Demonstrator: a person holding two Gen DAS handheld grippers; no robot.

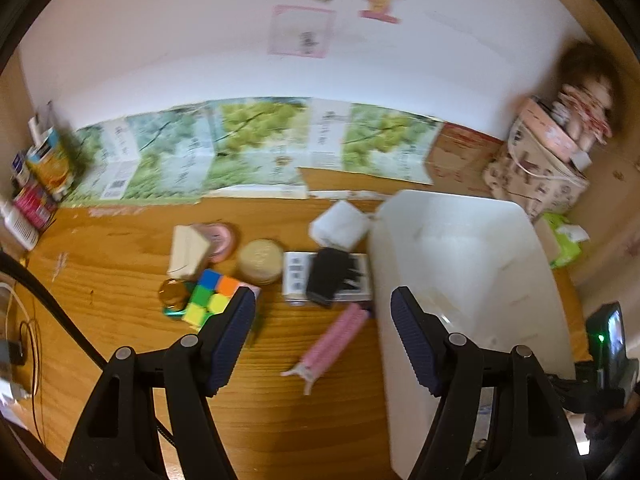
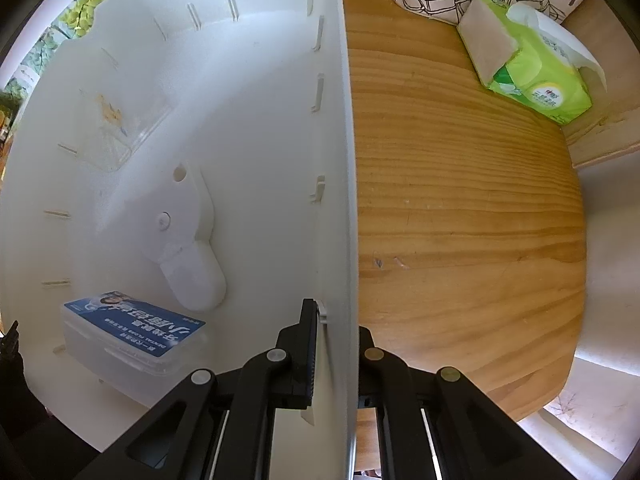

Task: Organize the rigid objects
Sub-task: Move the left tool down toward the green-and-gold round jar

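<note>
You are only starting: your left gripper (image 1: 323,322), jaws apart and empty, is hovering over the cube (image 1: 210,298), round tin (image 1: 261,261) and what looks like a pink clip (image 1: 334,340), all lying mid-worktop (image 1: 280,420). Your right gripper (image 2: 334,344) is clamping the white bin (image 2: 340,160) wall; one floss box (image 2: 132,332) is sitting inside.

White wall (image 1: 200,40) with stickers (image 1: 380,0) behind a wooden table (image 1: 300,420).
</note>
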